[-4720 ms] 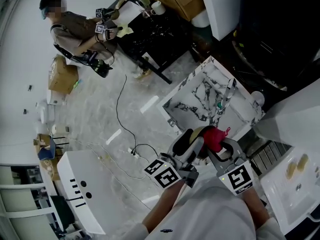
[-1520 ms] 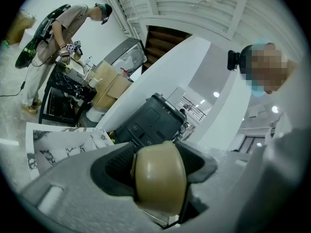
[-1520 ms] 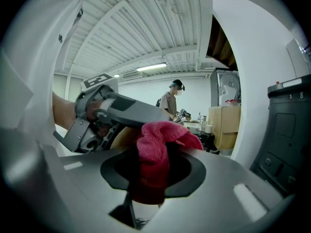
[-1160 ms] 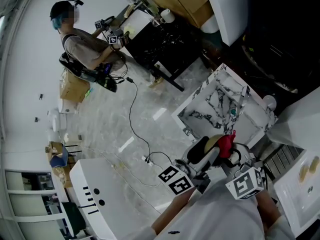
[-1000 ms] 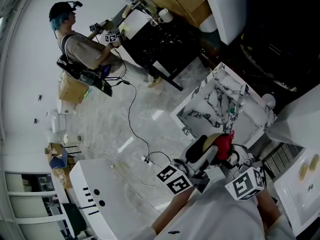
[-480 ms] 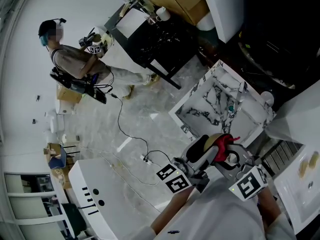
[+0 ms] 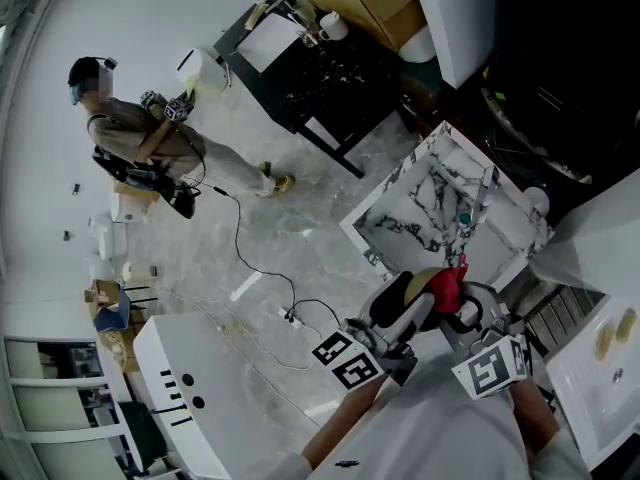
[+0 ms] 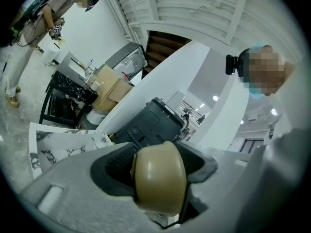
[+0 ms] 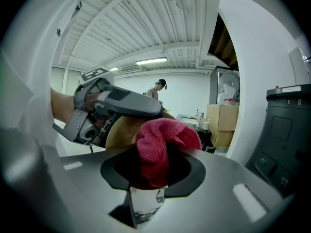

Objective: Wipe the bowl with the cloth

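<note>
In the head view a tan bowl (image 7: 416, 284) is held on edge in front of my chest, with my left gripper (image 7: 400, 308) shut on its rim. A red cloth (image 7: 447, 286) is bunched in my right gripper (image 7: 462, 304), which is shut on it and presses it against the bowl's inside. The left gripper view shows the bowl (image 8: 159, 177) end-on between the jaws of the left gripper (image 8: 160, 181). In the right gripper view the cloth (image 9: 163, 144) fills the right gripper (image 9: 155, 166), with the bowl (image 9: 122, 134) just behind it.
A marble-patterned table (image 7: 420, 203) stands below the grippers. A white counter (image 7: 190, 398) is at lower left and a black table (image 7: 310, 68) is at the top. Another person (image 7: 130, 138) stands at far left. A cable (image 7: 250, 258) crosses the floor.
The right gripper and cloth have shifted slightly against the bowl. The other person has walked left, away from the black table. The left gripper still holds the bowl in place.
</note>
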Demonstrator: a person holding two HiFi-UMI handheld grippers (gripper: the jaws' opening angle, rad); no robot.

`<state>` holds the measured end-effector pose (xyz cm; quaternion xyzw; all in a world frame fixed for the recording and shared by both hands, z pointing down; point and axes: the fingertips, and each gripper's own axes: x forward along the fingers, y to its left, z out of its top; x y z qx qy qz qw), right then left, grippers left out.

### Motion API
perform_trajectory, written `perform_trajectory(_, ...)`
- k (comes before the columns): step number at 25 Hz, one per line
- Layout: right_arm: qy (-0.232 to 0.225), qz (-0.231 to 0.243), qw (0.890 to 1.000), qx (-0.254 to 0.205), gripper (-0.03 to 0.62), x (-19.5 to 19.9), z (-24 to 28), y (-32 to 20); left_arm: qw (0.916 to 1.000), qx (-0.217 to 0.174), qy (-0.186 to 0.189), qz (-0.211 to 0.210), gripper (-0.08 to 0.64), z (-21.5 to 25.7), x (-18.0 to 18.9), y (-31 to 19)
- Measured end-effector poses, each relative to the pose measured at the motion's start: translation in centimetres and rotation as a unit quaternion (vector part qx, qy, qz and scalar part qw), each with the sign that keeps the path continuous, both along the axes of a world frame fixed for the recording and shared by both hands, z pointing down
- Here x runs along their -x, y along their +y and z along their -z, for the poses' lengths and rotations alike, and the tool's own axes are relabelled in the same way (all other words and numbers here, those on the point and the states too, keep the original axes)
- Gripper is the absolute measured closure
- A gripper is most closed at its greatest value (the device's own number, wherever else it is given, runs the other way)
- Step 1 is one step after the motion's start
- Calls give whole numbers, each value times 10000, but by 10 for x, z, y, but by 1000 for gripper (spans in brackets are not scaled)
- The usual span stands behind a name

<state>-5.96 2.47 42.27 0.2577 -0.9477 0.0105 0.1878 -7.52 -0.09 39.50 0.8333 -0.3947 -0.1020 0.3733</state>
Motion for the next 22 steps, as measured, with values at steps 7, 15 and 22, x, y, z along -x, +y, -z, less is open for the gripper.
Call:
perform_trajectory(7,31,337,9992,214,471,9,-3,14,9996,-96,-27,248,287,5,13,-10)
perform_trajectory(15,-1310,789,9855,729,471,-2,29,25,9981,-120,-120,586,287,3,32,-17)
perform_trajectory(22,-882,401,9907,954,472,-27,1,16,9920,-403,13,1200,287,20,55,-27)
